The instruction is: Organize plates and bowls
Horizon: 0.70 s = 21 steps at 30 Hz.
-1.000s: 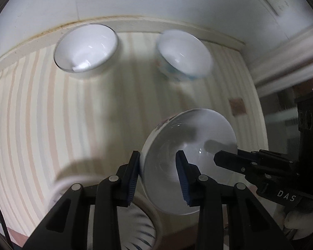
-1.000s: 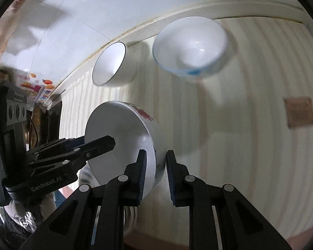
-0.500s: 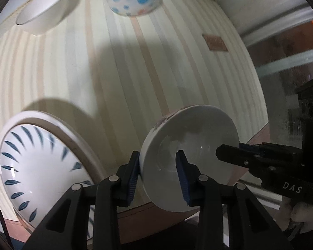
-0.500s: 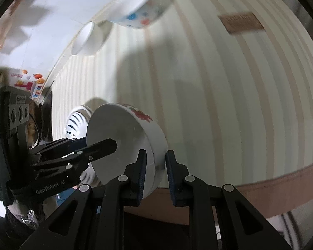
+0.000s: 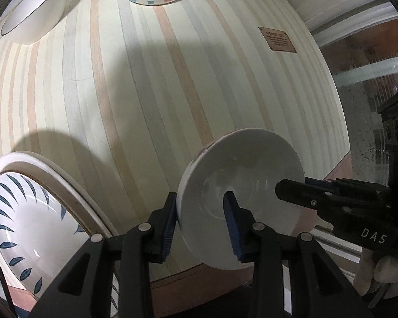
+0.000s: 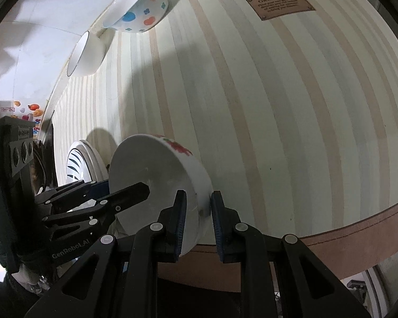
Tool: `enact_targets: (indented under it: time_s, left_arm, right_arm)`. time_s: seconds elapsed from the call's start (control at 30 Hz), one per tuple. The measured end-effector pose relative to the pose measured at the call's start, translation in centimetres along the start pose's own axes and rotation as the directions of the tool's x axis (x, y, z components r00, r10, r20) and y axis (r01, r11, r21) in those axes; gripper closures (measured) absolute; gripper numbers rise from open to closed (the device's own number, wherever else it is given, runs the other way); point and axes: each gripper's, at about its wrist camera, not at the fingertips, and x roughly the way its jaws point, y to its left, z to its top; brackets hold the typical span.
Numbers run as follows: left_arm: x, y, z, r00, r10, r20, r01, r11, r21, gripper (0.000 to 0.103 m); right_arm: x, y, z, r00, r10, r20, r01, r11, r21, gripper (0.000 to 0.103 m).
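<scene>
Striped table (image 6: pixel 291 122) carries a "GREEN LIFE" plaque (image 6: pixel 280 4).

Three bowls (image 5: pixel 238 196), one plate (image 5: pixel 26 228)

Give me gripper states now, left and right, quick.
Left gripper: shut on the red-flowered bowl, one finger inside the rim, one outside.
Right gripper: shut on the same bowl's opposite rim.
</scene>
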Motion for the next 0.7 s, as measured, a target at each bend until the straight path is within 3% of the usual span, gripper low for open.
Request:
enact_targets:
  time_s: [0.17,0.37,0.5,0.6,0.7]
  left_arm:
    - [-3.0,0.9,-0.1,0.998,-0.019,0.053,0.02,1.0,-0.016,0.071]
    - [-10.2,5.4,1.9,0.978,0.028,0.206,-0.007,0.995,-0.102,0.067]
    - [-13.2,11.7,5.2,0.955,0.104,0.279,-0.035,0.97,-0.242,0.065]
    - [-14.4,17.5,8.0,0.939,0.144,0.312,-0.023,0.932,-0.361,0.066]
    - [-14.2,21.0,10.2,0.934,0.15,0.323,0.003,0.903,-0.43,0.066]
  right_arm:
    - [-0.3,0.5,0.6,1.0,0.018,-0.02,-0.017,1.0,0.007,0.079]
    - [-5.6,2.6,3.4,0.997,0.046,0.069,-0.044,0.999,-0.03,0.075]
    - [-7.0,7.9,8.9,0.987,0.111,0.117,-0.094,0.986,-0.137,0.059]
    - [-5.8,12.2,13.4,0.982,0.135,0.13,-0.106,0.973,-0.207,0.058]
    - [-2.9,16.2,18.2,0.98,0.154,0.123,-0.121,0.962,-0.245,0.058]
